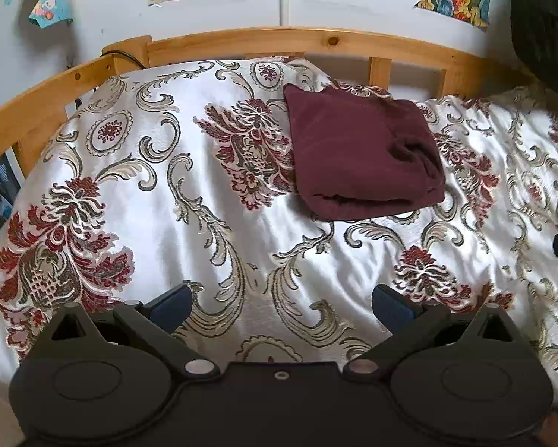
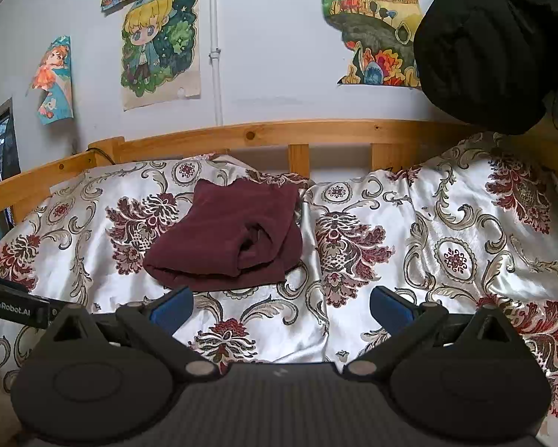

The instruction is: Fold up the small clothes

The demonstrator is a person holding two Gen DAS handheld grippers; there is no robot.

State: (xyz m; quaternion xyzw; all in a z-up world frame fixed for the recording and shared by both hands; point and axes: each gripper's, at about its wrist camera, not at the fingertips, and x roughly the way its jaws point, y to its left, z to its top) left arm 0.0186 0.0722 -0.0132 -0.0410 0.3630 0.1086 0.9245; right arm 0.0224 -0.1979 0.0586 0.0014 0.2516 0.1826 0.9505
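Observation:
A maroon garment (image 1: 357, 156) lies folded into a thick rectangle on the floral bedspread (image 1: 219, 193), near the far side of the bed. In the right wrist view the same garment (image 2: 226, 238) sits just ahead and left of centre. My left gripper (image 1: 280, 305) is open and empty, hovering over the bedspread well short of the garment. My right gripper (image 2: 280, 307) is open and empty, its left fingertip (image 2: 174, 307) just in front of the garment's near edge. The left gripper's body (image 2: 14, 307) shows at the left edge of the right wrist view.
A wooden bed rail (image 1: 279, 43) runs along the far side against a white wall with drawings (image 2: 159, 41). A black padded garment (image 2: 495, 44) hangs at the upper right. The bedspread bulges over pillows (image 2: 484, 216) at the right.

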